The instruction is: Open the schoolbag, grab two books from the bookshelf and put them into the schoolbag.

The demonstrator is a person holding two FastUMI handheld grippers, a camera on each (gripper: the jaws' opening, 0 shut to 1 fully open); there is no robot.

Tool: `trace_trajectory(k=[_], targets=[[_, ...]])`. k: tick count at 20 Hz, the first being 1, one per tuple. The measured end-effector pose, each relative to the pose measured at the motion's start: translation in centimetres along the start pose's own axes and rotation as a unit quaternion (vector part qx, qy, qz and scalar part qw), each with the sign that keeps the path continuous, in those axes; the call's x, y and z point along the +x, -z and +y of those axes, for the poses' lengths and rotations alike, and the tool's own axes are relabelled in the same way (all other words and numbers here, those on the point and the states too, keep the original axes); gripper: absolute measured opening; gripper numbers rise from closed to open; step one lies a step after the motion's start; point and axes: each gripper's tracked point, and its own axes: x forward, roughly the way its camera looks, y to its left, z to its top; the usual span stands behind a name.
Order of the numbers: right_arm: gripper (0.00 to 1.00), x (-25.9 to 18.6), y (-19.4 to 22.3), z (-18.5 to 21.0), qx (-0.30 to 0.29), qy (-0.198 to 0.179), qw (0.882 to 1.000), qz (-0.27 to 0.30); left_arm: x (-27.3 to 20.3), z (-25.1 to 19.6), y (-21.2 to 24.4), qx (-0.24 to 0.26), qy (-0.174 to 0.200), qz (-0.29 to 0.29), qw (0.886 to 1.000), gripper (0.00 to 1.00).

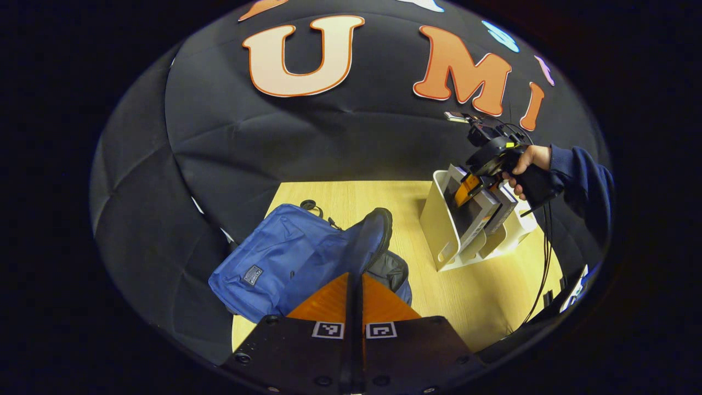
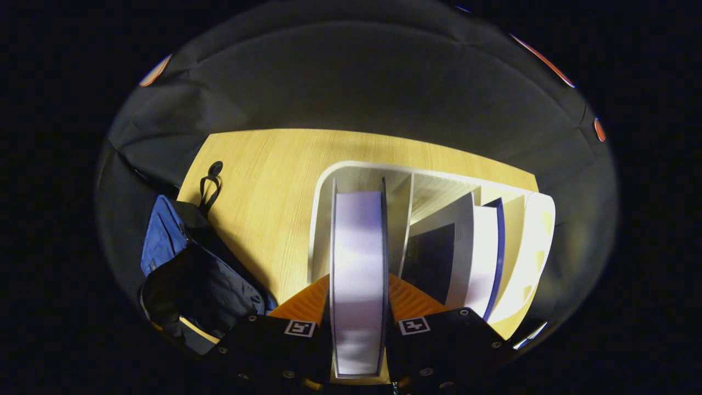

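Observation:
The blue schoolbag (image 1: 285, 258) lies on the wooden table, its dark flap (image 1: 375, 233) lifted upright. My left gripper (image 1: 354, 277) is shut on the flap's edge, which runs as a thin strip between the fingers. In the left gripper view the right gripper (image 1: 467, 189), held by a hand, reaches down into the white bookshelf (image 1: 439, 225). In the right gripper view my right gripper (image 2: 357, 280) is shut on an upright book (image 2: 357, 241), one finger on each cover. A second book (image 2: 482, 252) leans in the compartment to its right. The schoolbag (image 2: 186, 274) sits lower left.
The wooden table (image 1: 471, 296) carries the bag and the bookshelf (image 2: 351, 167) side by side, with bare wood between them. A dark blue sleeve (image 1: 584, 175) and black cables (image 1: 545, 258) hang at the table's right edge. Black cloth walls close in behind.

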Motion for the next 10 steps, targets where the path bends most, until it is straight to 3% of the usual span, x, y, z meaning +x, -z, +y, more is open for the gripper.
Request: trace_trajectory(k=[1,2,3,10], targets=[[0.40,-0.6,-0.3,-0.2,0.000,-0.006,1.000,-0.008,0.1,0.0,0.0,-0.002,0.001,0.000,1.000,0.00],[0.47,-1.3,-0.2,-0.3,0.000,-0.008,1.000,-0.016,0.1,0.0,0.1,-0.004,0.003,-0.001,1.000,0.00],[0.38,-2.0,-0.4,-0.7,0.001,-0.010,1.000,-0.025,0.0,0.0,0.3,-0.004,0.004,0.000,1.000,0.00],[0.38,-11.1,0.3,-2.8,0.016,-0.061,0.993,-0.095,-0.2,-0.3,-0.1,0.007,0.003,0.009,1.000,0.00]])
